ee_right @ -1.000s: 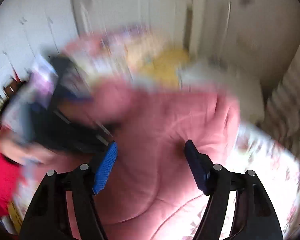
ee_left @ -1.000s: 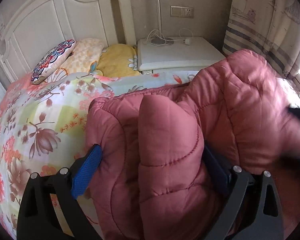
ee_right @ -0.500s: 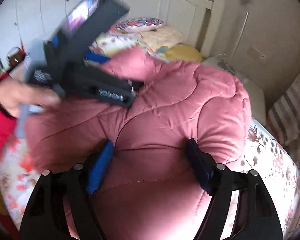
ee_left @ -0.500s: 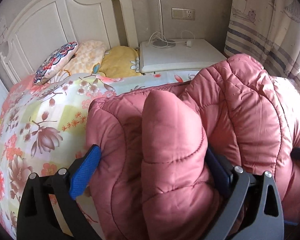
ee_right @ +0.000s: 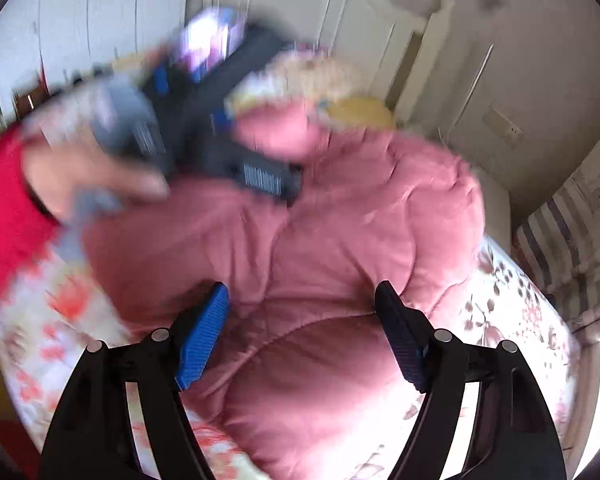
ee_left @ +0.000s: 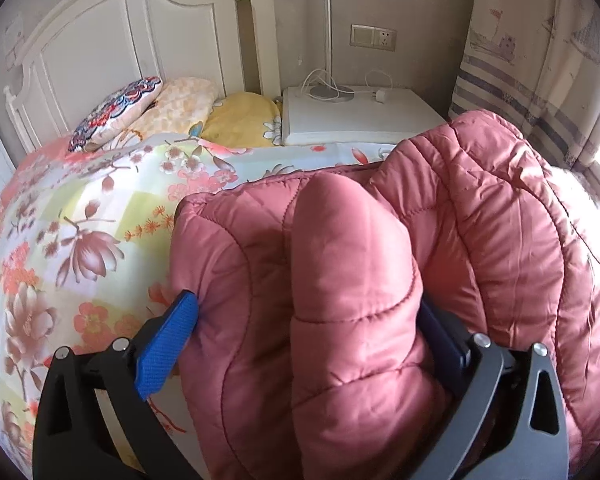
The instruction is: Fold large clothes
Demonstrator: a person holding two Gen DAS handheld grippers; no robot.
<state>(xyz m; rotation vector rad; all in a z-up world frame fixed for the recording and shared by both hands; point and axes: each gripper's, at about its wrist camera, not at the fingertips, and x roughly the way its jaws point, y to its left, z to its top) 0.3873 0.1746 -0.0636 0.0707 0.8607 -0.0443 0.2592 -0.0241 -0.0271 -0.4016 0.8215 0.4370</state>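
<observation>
Left wrist: left tongs [ee_left: 308,320] apparently clamp the pink jacket [ee_left: 380,280]

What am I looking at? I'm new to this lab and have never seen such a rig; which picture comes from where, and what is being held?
No robot here: a person holds a two-fingered tool in each hand, each carrying a wide-angle camera looking along its fingers. One picture comes from the left tool, which is clamped on a fold of a pink padded jacket. The other comes from the right tool, open over the jacket; it is blurred, but shows the person's left hand in a red sleeve gripping the other tool. The jacket lies on a bed with a floral cover.
</observation>
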